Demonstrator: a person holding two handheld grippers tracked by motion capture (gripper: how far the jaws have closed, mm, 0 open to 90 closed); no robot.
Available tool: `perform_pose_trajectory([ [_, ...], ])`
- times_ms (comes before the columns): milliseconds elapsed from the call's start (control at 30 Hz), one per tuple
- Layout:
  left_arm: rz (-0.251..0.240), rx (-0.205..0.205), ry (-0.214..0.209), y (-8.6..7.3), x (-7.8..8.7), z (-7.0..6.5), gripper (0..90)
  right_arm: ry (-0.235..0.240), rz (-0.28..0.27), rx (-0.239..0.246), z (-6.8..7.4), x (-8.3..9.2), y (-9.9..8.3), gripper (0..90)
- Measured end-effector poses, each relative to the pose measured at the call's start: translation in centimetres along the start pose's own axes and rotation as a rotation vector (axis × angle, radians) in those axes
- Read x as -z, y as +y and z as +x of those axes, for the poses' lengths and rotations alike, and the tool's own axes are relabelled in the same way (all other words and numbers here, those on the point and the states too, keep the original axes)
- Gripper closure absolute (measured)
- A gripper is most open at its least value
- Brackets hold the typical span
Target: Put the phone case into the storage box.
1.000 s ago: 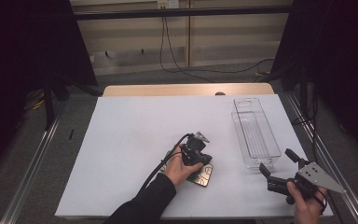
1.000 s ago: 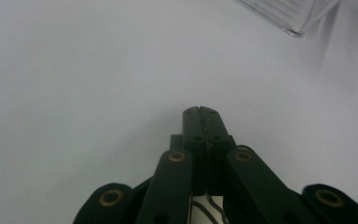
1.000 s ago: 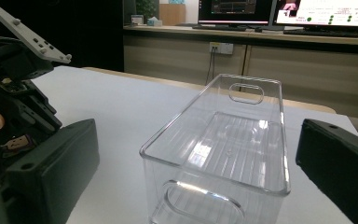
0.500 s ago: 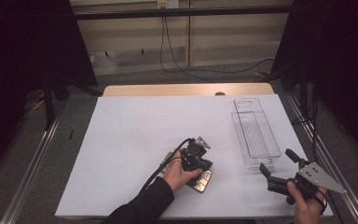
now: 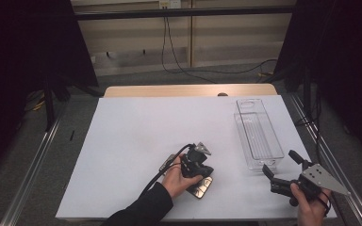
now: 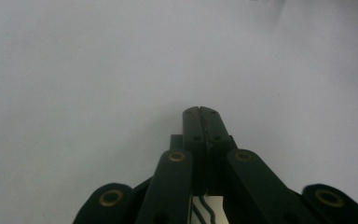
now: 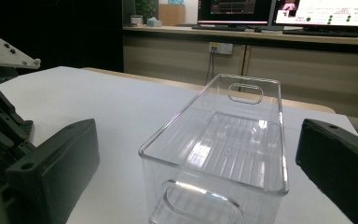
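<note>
Jaws of the left gripper [image 6: 200, 114] press together, empty (its body hides much of a shiny flat object [image 5: 200, 187]). Right gripper [image 5: 283, 165] gapes wide before the clear bin [image 7: 223, 140], partly cropped.

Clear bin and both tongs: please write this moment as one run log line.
left tongs: shut, over small shiny object | right tongs: open, empty, facing clear bin | bin: empty, upright on white table

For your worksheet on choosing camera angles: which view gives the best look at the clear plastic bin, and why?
The right gripper view: the clear plastic bin sits close between the open right claw, showing its rim, handle cut-outs and bare inside. The high view shows the bin small, at the table's right side. The left gripper view faces white table surface instead.
</note>
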State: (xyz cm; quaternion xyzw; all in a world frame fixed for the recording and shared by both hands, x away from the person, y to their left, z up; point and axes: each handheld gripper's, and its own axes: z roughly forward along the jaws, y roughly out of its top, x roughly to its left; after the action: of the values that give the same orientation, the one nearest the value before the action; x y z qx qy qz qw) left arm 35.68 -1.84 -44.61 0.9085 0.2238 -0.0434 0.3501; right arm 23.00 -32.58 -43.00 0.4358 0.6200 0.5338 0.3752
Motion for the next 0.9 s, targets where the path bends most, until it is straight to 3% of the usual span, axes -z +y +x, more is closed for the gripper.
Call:
perform_pose_trajectory([
  [367,0.005,-0.001,-0.012,-0.8,0.6,-0.4,90.0,-0.002,-0.002,0.000,0.0,0.0,0.0,0.0],
  [567,0.013,-0.029,-0.010,-1.3,1.1,-0.6,90.0,-0.001,0.000,0.000,0.0,0.0,0.0,0.0],
  [900,0.006,-0.021,-0.018,-2.5,2.0,-0.7,90.0,-0.003,0.000,0.001,0.0,0.1,0.0,0.0],
])
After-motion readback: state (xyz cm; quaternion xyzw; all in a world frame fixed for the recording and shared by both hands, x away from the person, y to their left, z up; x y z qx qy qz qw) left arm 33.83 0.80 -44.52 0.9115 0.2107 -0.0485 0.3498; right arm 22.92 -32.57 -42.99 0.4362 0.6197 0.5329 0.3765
